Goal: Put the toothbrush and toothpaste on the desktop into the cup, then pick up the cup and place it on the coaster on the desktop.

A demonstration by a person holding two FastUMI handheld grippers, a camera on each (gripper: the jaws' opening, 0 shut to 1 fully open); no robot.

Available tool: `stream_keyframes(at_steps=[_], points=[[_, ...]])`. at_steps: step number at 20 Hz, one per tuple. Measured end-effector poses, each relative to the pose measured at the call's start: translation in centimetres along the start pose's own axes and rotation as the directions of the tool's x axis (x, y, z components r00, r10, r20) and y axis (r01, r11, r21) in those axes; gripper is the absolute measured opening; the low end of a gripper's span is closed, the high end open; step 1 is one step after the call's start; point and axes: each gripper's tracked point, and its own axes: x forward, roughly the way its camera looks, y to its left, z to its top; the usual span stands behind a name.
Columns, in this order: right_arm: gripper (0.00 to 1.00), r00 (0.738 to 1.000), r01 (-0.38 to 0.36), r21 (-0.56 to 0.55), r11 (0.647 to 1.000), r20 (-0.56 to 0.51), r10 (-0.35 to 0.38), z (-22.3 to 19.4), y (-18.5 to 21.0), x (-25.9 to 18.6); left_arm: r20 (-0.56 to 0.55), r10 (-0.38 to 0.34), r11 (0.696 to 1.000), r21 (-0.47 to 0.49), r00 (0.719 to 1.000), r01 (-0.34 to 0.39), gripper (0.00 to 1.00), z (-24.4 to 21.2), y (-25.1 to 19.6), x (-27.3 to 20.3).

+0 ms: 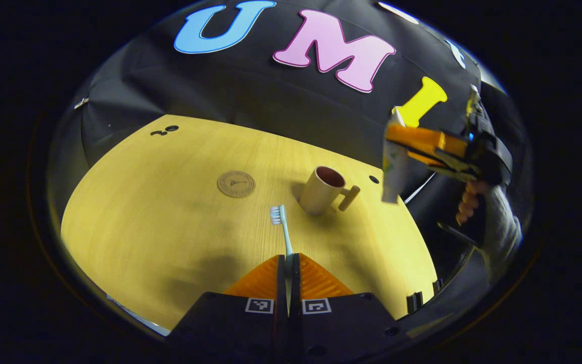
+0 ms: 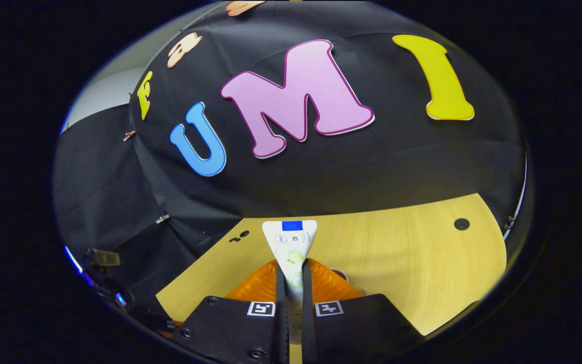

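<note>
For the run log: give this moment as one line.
left gripper: shut on toothbrush | right gripper: shut on toothpaste | cup: empty, off coaster

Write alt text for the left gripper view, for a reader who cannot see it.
The left tongs are shut on a toothbrush, bristles pointing toward a cup with a side handle, standing on a wooden desktop. A round coaster lies left of the cup; at right, the other tongs, held in a hand, grip a toothpaste tube in the air.
</note>
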Motion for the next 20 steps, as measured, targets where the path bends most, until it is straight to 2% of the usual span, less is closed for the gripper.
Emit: stream_keyframes(at_steps=[4, 9, 12, 18, 20], points=[[0.13, 0.998, 0.000, -0.006, 1.000, 0.069, 0.001, 1.4, -1.4, 5.1, -0.012, 0.014, 1.000, -0.026, 1.000, -0.015, 0.06, -1.8, -0.1, -1.2], [0.14, 0.996, 0.011, -0.086, 0.996, 0.091, -0.003, -0.6, -3.4, 9.6, -0.015, 0.053, 0.998, -0.037, 0.998, -0.054, 0.06, -2.8, 0.9, -1.9], [0.14, 0.996, 0.023, -0.151, 0.988, 0.084, -0.011, -2.3, -4.0, 10.9, -0.024, 0.069, 0.996, -0.057, 0.997, -0.070, 0.06, -3.4, 1.4, -1.8], [0.14, 0.996, 0.090, -0.148, 0.985, 0.028, -0.086, -7.5, -6.6, 11.1, -0.045, 0.086, 0.995, -0.052, 0.995, -0.088, 0.06, -4.2, 1.8, -1.6], [0.14, 0.995, 0.091, -0.142, 0.986, 0.043, -0.086, -7.6, -6.5, 10.9, -0.043, 0.088, 0.995, -0.051, 0.995, -0.090, 0.06, -3.5, 1.7, -1.5]])
